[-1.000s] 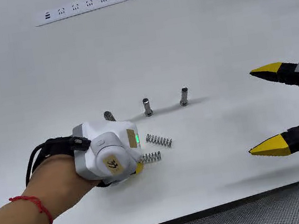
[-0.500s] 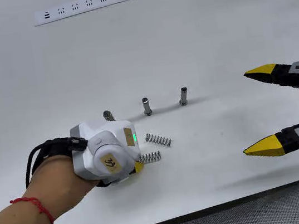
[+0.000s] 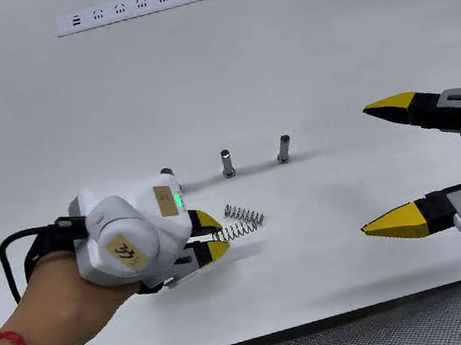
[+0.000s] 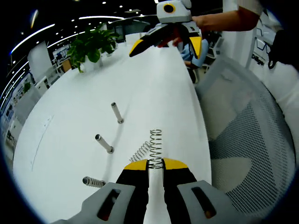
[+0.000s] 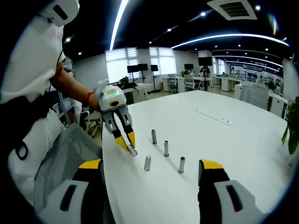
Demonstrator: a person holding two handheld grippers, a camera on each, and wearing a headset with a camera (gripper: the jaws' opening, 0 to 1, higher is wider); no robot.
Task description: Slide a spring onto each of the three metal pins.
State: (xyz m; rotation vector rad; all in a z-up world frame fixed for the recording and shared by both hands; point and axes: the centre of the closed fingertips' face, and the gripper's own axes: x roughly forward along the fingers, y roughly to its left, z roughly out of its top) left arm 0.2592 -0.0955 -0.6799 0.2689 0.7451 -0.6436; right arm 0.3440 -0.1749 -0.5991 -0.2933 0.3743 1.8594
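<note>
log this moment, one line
left gripper: shut on held spring | right gripper: open | loose spring: on table | sprung pin: one
</note>
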